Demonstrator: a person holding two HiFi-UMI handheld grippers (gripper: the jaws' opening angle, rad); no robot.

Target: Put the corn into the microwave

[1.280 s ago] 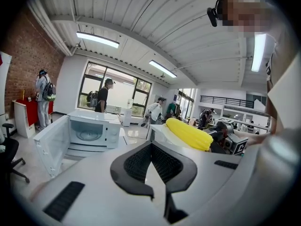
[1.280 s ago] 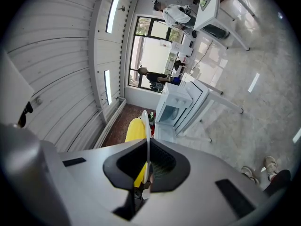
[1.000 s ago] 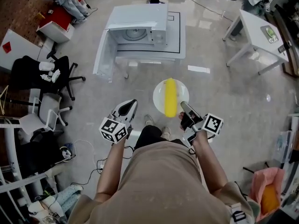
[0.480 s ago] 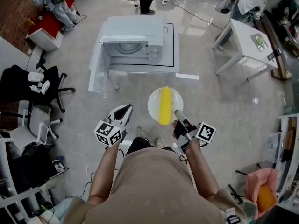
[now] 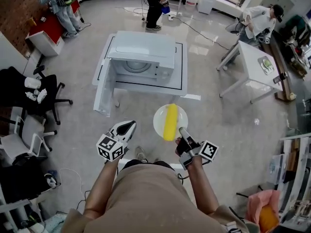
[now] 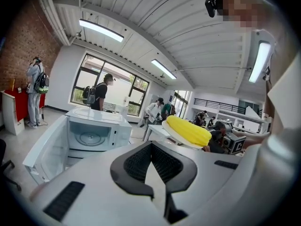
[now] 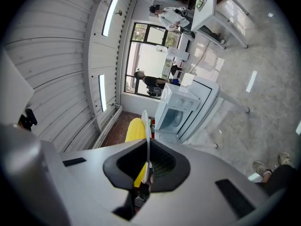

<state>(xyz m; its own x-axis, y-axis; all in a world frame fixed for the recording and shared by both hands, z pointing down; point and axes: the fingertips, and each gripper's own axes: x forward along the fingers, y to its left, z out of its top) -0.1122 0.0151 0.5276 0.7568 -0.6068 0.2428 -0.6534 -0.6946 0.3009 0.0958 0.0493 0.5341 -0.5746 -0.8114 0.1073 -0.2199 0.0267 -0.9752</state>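
A yellow corn cob (image 5: 170,122) lies on a round white plate (image 5: 158,125), held level in the air in front of me. My right gripper (image 5: 181,130) is shut on the plate's near rim; the right gripper view shows the rim (image 7: 146,126) edge-on between the pads, with the corn (image 7: 133,131) beside it. My left gripper (image 5: 127,126) hovers left of the plate, shut and holding nothing, its pads (image 6: 136,161) meeting. Ahead, the white microwave (image 5: 143,50) sits on a low white table (image 5: 182,81). Its door (image 5: 103,89) swings open to the left and the turntable (image 6: 88,138) shows inside.
Black office chairs (image 5: 34,89) and clutter line the left side. A white table (image 5: 250,59) stands at the right, with a person beside it. More people stand beyond the microwave, and a red cabinet (image 5: 46,35) is at the far left. Grey floor (image 5: 218,115) lies between me and the microwave.
I have walked forward: the microwave and its table are nearer. Both grippers and the plate with corn travelled along, keeping the same grip and spacing.
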